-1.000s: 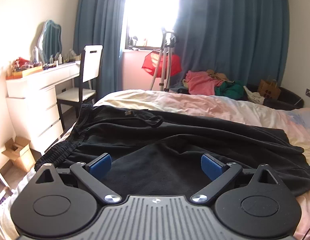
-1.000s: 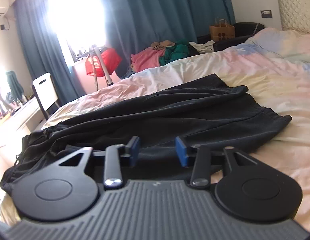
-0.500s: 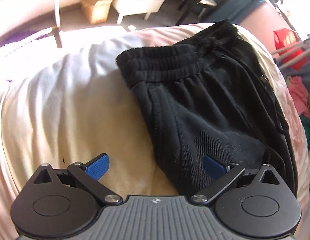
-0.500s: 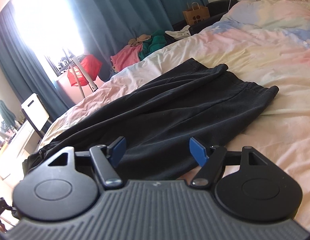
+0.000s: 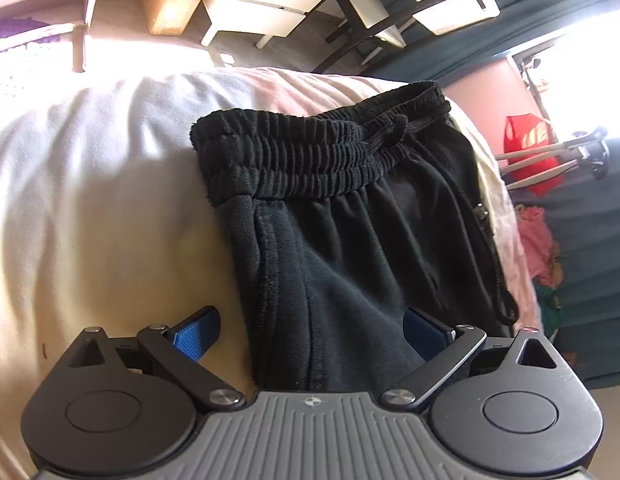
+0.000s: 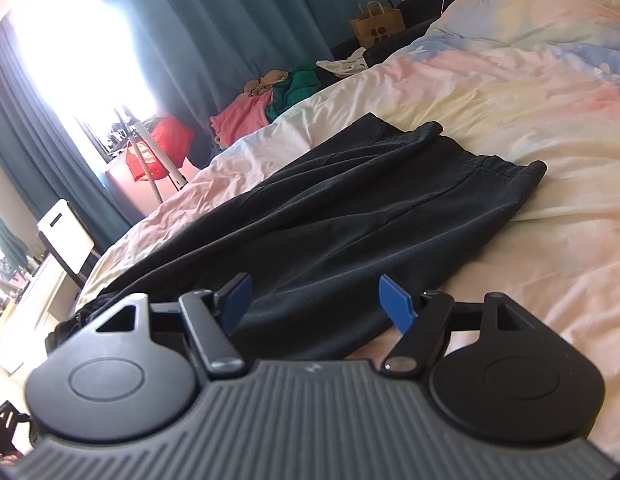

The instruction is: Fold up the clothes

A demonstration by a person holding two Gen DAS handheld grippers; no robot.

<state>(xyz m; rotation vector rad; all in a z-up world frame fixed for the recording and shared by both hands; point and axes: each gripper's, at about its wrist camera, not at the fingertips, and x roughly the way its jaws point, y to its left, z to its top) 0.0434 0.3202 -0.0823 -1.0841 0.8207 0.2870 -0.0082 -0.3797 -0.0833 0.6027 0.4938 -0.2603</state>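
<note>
A pair of black trousers (image 5: pixel 350 248) lies folded lengthwise on the bed (image 5: pixel 90 208), which wears a pale cover running from cream into pink and blue toward its far end. In the left wrist view the ribbed elastic waistband (image 5: pixel 310 156), with its knotted drawstring, sits near the bed's edge, and the legs run from there toward the camera. In the right wrist view the same trousers (image 6: pixel 370 216) stretch away across the cover, their hem ends (image 6: pixel 506 168) lying flat on the cream and pink part. The left tongs (image 5: pixel 310 332) stand wide apart astride the near edge of the cloth: one blue pad is over bare bed cover, the other over black fabric, and neither presses on it. The right tongs (image 6: pixel 316 300) also stand apart, low over the near side edge of the trousers, with fabric showing in the gap but not clamped. Beyond the bed are teal curtains (image 6: pixel 230 20) and a bright window, a heap of pink and green clothes (image 6: pixel 270 100), a brown paper bag (image 6: pixel 376 24), a red bag (image 6: pixel 162 148) by a stand, a chair (image 5: pixel 410 12), white drawers and a cardboard box (image 5: pixel 170 0) on the floor.
</note>
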